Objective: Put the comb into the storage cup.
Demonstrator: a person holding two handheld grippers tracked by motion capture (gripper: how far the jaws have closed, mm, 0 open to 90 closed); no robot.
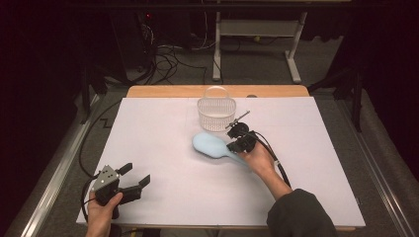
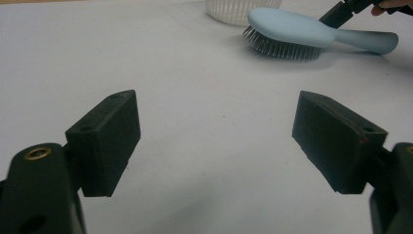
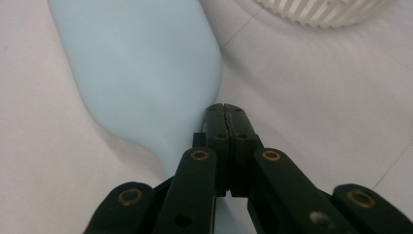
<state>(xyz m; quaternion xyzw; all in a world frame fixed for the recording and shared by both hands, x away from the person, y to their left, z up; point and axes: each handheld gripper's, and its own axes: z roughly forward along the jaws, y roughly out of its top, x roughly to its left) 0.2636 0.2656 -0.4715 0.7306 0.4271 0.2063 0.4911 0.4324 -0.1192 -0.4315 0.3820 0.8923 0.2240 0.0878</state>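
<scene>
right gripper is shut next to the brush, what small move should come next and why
Probably open the right gripper and set its jaws astride the brush handle. The jaws stand pressed together with nothing between them, beside the handle where it widens into the head, so they grip nothing. The brush lies bristles down near the basket; the left gripper is open, far off.

Desk (image 1: 163,148) — white sheet over a wooden top, wood edge exposed along the far side. Lying on it: a light-blue hairbrush (image 1: 213,146), bristles down, centre frame — a white slotted basket (image 1: 216,112) just above it.
</scene>
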